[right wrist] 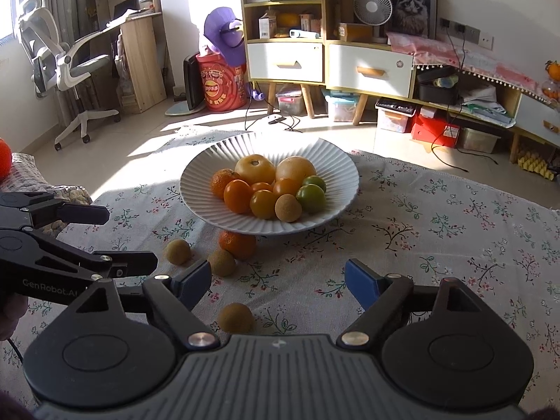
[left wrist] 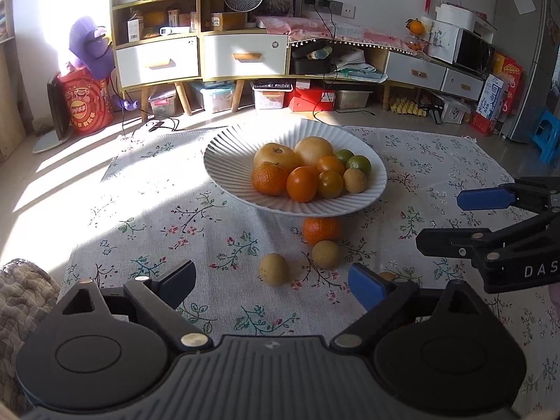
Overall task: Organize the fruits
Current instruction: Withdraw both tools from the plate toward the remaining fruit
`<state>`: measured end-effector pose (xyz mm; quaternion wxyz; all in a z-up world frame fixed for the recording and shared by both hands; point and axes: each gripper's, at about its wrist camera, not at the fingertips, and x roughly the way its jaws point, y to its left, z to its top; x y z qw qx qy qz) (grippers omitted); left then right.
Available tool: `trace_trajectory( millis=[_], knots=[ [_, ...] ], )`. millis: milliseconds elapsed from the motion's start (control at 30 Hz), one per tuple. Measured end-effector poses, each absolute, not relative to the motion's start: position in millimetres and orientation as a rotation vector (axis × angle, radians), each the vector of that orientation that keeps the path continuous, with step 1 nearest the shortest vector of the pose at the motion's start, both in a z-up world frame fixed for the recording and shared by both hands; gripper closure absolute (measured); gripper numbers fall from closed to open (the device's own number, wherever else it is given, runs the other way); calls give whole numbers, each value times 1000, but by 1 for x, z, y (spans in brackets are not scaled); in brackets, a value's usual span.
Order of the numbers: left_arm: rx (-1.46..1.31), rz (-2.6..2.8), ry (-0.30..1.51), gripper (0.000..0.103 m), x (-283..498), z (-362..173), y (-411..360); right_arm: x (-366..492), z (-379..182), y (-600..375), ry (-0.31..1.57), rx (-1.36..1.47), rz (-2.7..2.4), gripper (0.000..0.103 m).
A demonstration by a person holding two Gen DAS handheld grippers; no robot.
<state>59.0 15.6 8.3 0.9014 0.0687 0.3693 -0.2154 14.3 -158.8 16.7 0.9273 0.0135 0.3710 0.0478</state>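
A white ribbed plate (left wrist: 231, 150) (right wrist: 336, 171) holds several fruits: two large yellow ones, a mandarin, orange tomatoes, green ones and a brown longan. On the floral cloth in front of it lie a mandarin (left wrist: 321, 230) (right wrist: 238, 244) and three brown longans (left wrist: 325, 254) (left wrist: 274, 268) (right wrist: 235, 317). My left gripper (left wrist: 274, 280) (right wrist: 131, 238) is open, and one longan (right wrist: 178, 251) lies just past its tips. My right gripper (right wrist: 278, 276) (left wrist: 440, 221) is open too. The nearest longan lies loose between its fingers, close to the left one.
The floral tablecloth (right wrist: 437, 245) covers the low table. A quilted cushion (left wrist: 24, 287) sits at the left, with an orange fruit (right wrist: 3, 159) on it. Beyond the table are shelves with drawers (left wrist: 245, 56), storage boxes, floor cables and an office chair (right wrist: 66, 63).
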Motion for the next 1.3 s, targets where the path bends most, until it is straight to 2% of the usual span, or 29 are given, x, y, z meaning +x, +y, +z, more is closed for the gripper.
trace_trajectory(
  millis=[300,767,1233,1300],
  knots=[
    [170,-420,805,10,54,-5,18,0,8,-150,788,11,121,11],
    [242,-399,833,10,51,-34,19,-13,-19,-142,883,1,146,9],
    [190,-433,715,10,59,-41,13,-16,-30,-138,894,-29,159,7],
    [184,-433,703,13,61,-40,12,-16,-31,-138,891,-31,159,7]
  ],
)
